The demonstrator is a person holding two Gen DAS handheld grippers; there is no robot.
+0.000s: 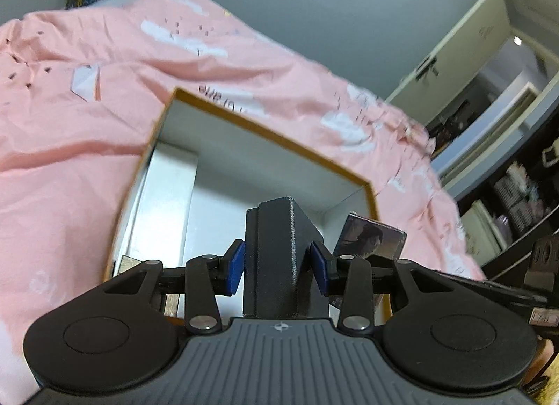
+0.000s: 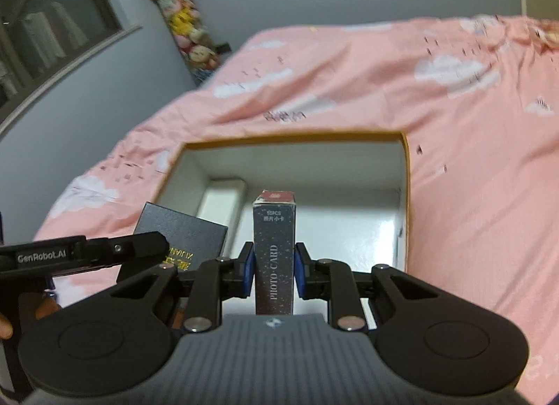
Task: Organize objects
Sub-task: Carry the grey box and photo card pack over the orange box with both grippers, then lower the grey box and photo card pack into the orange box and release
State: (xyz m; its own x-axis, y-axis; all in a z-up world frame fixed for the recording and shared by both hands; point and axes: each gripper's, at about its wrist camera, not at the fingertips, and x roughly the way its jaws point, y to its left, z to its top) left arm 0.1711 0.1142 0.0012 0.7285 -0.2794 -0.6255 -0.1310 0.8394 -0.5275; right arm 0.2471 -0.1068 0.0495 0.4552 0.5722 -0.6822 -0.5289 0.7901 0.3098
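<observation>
My left gripper (image 1: 277, 267) is shut on a black box (image 1: 276, 251), held upright over the near edge of an open storage box (image 1: 265, 132) with an orange rim and white inside. In the right wrist view my right gripper (image 2: 274, 274) is shut on a slim dark photo card box (image 2: 274, 251), also above the storage box (image 2: 297, 137). The black box (image 2: 181, 232) with gold lettering and the left gripper's arm (image 2: 80, 253) show at the left there. The photo card box (image 1: 370, 239) appears to the right of the left gripper. A white box (image 2: 223, 199) lies inside at the left wall.
The storage box rests on a bed with a pink cloud-print cover (image 2: 471, 118). A column of plush toys (image 2: 181, 20) hangs on the grey wall. Shelving (image 1: 517, 202) with small items stands beyond the bed's right side. A hand (image 2: 7, 324) shows at the left edge.
</observation>
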